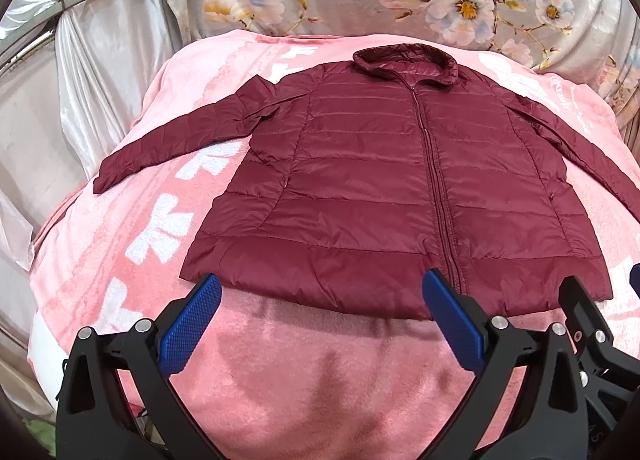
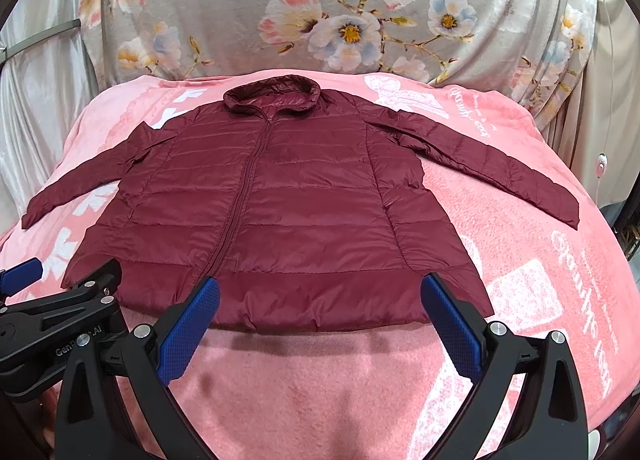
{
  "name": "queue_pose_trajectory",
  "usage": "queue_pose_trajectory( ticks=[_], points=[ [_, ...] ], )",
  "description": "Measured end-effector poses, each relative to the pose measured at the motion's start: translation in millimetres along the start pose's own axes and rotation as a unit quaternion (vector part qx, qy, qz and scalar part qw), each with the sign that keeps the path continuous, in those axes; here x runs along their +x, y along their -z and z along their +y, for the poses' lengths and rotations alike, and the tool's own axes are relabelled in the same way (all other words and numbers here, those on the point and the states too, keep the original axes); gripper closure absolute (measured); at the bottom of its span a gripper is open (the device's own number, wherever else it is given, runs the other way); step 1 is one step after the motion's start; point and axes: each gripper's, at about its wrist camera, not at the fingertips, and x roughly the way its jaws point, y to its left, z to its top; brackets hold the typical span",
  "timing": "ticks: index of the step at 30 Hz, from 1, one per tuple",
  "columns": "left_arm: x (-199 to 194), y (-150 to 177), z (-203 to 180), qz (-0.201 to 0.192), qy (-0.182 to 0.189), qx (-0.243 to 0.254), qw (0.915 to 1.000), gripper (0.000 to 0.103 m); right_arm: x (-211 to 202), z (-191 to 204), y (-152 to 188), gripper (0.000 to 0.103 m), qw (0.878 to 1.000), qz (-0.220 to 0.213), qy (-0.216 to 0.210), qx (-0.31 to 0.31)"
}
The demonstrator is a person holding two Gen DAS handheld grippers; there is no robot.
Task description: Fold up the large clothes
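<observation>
A dark red quilted jacket (image 1: 384, 188) lies flat and zipped, front up, on a pink blanket (image 1: 320, 372), collar at the far end, both sleeves spread outward. It also shows in the right wrist view (image 2: 288, 212). My left gripper (image 1: 322, 284) is open and empty, hovering just before the jacket's near hem, left of the zip. My right gripper (image 2: 320, 288) is open and empty over the hem's right half. The left gripper also shows at the right wrist view's left edge (image 2: 60, 300), and the right gripper at the left wrist view's right edge (image 1: 592, 324).
The pink blanket (image 2: 540, 300) with white print covers the whole surface. A grey floral cloth (image 2: 320, 20) hangs behind it. A shiny silver curtain (image 1: 80, 80) hangs at the left.
</observation>
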Motion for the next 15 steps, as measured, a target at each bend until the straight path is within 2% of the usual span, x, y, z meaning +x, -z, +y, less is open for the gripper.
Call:
queue_pose_trajectory(
  ticks=[4,10,13,15],
  points=[
    [2.5,1.8,1.0,0.001,-0.006,-0.002,1.0000,0.005,2.9,1.6,-0.1,0.005,1.000,0.003,-0.001,-0.001],
    [7.4,5.0,4.2,0.014,0.005,-0.018,0.9997,0.005,5.6,2.5,0.9,0.005,1.000,0.005,-0.001,0.003],
    [3.2,8.0,4.3,0.002,0.002,-0.036,0.9994,0.005,5.6,1.6,1.6,0.005,1.000,0.005,-0.001,0.004],
    [4.3,8.3,6.5,0.011,0.010,-0.049,0.9987,0.005,4.9,0.9,2.3,0.005,1.000,0.004,0.000,0.005]
  ],
)
